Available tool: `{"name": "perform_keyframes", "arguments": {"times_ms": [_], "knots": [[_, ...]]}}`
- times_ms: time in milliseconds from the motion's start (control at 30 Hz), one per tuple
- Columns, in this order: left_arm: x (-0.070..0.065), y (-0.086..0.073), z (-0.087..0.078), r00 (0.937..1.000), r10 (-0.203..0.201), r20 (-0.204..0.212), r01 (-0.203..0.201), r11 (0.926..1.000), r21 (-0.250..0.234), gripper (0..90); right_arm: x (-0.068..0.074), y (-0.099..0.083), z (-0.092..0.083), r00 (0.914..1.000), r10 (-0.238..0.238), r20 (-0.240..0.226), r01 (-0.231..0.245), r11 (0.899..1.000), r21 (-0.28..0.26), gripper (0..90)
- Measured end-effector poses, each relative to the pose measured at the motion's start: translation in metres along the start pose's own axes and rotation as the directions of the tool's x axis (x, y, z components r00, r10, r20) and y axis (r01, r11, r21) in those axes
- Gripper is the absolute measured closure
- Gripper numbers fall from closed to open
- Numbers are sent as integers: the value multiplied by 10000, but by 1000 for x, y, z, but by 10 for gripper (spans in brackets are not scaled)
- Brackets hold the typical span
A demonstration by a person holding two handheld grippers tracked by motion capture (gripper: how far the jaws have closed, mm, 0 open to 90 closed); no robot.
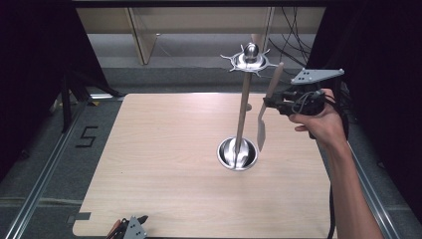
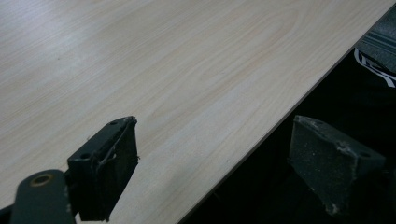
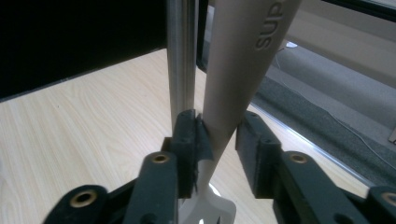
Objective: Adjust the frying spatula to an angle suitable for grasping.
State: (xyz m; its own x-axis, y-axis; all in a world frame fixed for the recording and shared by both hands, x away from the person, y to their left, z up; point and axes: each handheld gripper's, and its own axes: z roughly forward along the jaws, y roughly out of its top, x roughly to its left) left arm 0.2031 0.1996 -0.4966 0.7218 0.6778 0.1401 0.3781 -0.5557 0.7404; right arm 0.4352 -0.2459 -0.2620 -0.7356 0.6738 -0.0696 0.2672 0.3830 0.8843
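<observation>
A metal utensil stand has a thin pole point(image 1: 243, 107) rising from a shiny round base point(image 1: 238, 153) to a hooked crown point(image 1: 250, 59). Just right of the pole a beige spatula point(image 1: 261, 132) hangs steeply, blade down above the base, with its handle top near the crown's hooks. My right gripper point(image 1: 268, 102) reaches in from the right around the handle's lower part. In the right gripper view the handle point(image 3: 247, 56) stands between the jaws of the right gripper point(image 3: 218, 135), against the left pad and a sliver off the right one, with the pole point(image 3: 181, 56) just behind. My left gripper point(image 2: 215, 154) rests open and empty.
The left gripper point(image 1: 139, 221) lies at the table's near edge point(image 1: 199, 234), one jaw over the wood and one past it. Metal rails run along both sides of the table. Cables and a wooden frame lie on the floor beyond the far edge.
</observation>
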Motion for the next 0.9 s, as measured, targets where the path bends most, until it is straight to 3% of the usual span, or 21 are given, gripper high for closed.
{"name": "perform_keyframes", "arguments": {"times_ms": [67,100,133,167,233,400,433,467,500,533,567,600,633,667,700,733,867,900], "knots": [[-2,0,0,9997,-231,9,231,9997,-103,148,1,0,-1,9999,142,-59,-142,9998,148,672],[-4,-1,1,9979,-648,68,648,9979,-91,148,1,-1,-1,10000,75,-2,-75,10000,57,657],[-4,-1,1,9978,-659,53,659,9978,-98,148,2,-1,0,9999,97,101,-96,9999,-115,650],[-2,0,0,9995,-299,64,299,9995,-39,148,4,-1,-2,9997,228,-14,-228,9997,14,642],[-4,-1,1,9980,-629,26,630,9980,-106,148,4,-1,-2,9998,174,-56,-174,9998,-32,641],[-5,-1,1,9985,-550,69,551,9984,-142,148,5,-2,-4,9998,126,136,-126,9999,11,622],[-2,0,0,9999,-80,114,80,10000,-4,148,5,-3,-4,9998,160,117,-160,9999,5,610],[-3,-1,-1,9997,-205,141,204,9998,72,148,5,-3,-4,9998,197,76,-197,9998,-16,597],[-2,-1,-1,9999,-74,136,73,10000,56,148,6,-3,-5,9992,338,213,-339,9994,41,573],[-2,-1,-1,9998,-176,125,175,9998,22,148,4,-4,-6,9993,184,338,-181,9998,-91,549],[-4,-1,0,9986,-516,149,517,9986,-58,148,4,-6,-8,9991,242,346,-240,9997,-67,510],[-4,-1,1,9984,-561,72,562,9984,-68,148,5,-8,-8,9990,327,288,-324,9994,-101,484],[-1,0,0,9999,-110,25,110,9999,-11,148,6,-10,-10,9982,457,398,-458,9989,26,445],[0,0,0,10000,31,23,-31,10000,-3,148,5,-15,-13,9985,398,386,-392,9991,-143,419],[0,0,0,10000,31,23,-31,10000,-3,148,5,-15,-13,9985,398,386,-392,9991,-143,419],[-5,-1,1,9984,-567,91,568,9982,-197,148,6,-17,-14,9984,496,279,-490,9986,-211,412],[-4,-1,1,9983,-578,33,579,9983,-91,148,14,-30,-18,9947,620,824,-591,9976,-374,375],[-4,-1,1,9985,-547,20,547,9984,-112,148,15,-32,-19,9957,507,777,-485,9984,-294,373]]}}
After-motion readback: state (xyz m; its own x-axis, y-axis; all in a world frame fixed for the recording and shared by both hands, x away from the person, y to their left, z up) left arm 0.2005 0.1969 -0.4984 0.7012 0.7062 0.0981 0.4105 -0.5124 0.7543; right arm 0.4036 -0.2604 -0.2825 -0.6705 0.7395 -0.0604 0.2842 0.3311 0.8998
